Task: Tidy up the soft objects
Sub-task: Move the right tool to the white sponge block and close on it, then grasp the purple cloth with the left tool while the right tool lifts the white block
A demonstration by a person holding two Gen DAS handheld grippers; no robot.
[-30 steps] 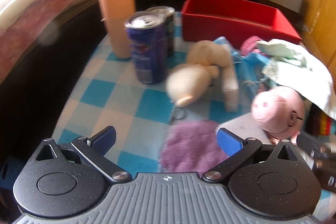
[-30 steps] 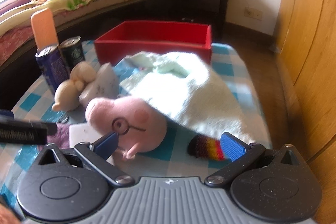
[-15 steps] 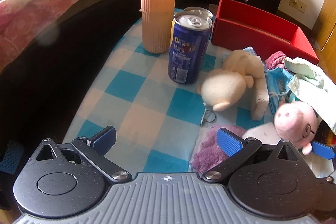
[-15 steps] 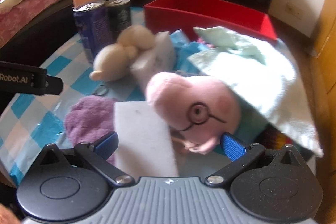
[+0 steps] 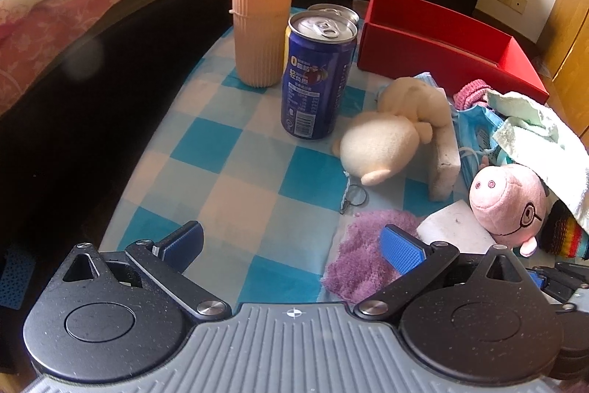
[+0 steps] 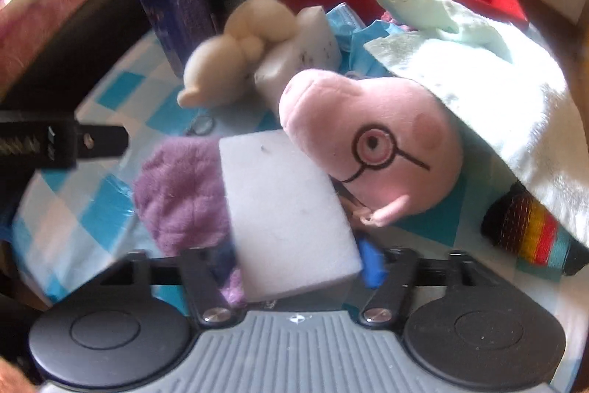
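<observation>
I have hardly started: my right hand-held gripper [image 6: 294,264] is closing on the white sponge [image 6: 287,216] at 6 o'clock, my left hand-held gripper [image 5: 291,242] is wide apart and empty, and the red box [image 5: 441,39] at 1 o'clock looks empty.

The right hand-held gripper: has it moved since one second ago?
Yes. The right hand-held gripper came forward and down past the pink pig plush; its jaws are closing around the white sponge block.

left gripper [image 5: 291,240]: ribbed grey housing, black speckled round hubs, silver screws
left fingers [image 5: 399,245]: black linkage arms, blue textured pads
right gripper [image 6: 294,267]: same grey and black build
right fingers [image 6: 372,262]: blue pads
</observation>
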